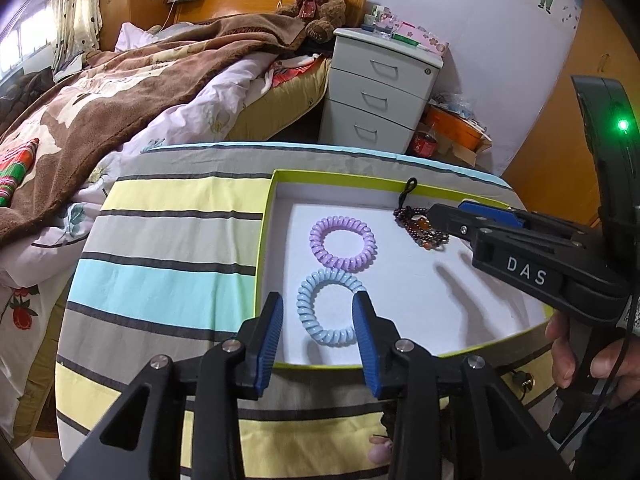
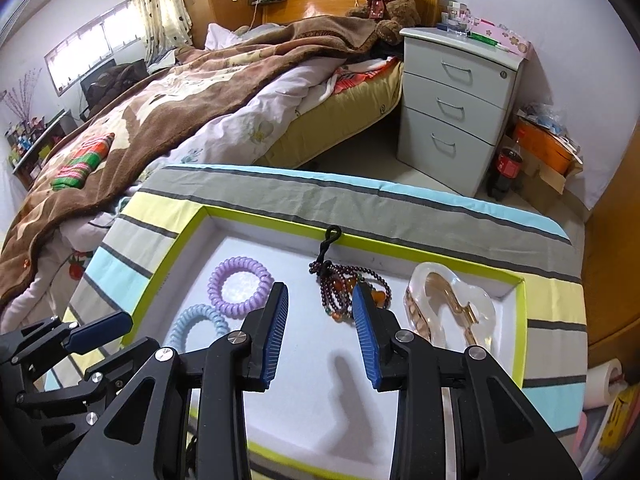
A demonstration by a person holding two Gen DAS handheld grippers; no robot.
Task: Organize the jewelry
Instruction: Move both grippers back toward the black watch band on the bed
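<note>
Your left claw (image 1: 318,312) hangs released over the near-left part of the white tray (image 2: 520,320), its blue pads apart on either side of the pale blue coil band (image 1: 326,310) without pressing it. That band lies flat on the tray floor, and the purple coil band (image 1: 343,243) lies just beyond it, the two touching at their rims. Your right claw (image 2: 320,334) is released too, nothing between its pads, and it hovers above the middle of the tray. The dark beaded bracelet (image 2: 352,292) lies just beyond its tips, toward the tray's far wall, with its black cord loop (image 2: 330,240) draped over that wall's green rim. At the right end of the tray rests the clear hair clip (image 2: 448,304) with gold trim. The tray sits on the counter (image 1: 168,240) under a striped cloth. Your hand (image 1: 580,356) on the right handle shows at the edge of the left view.
</note>
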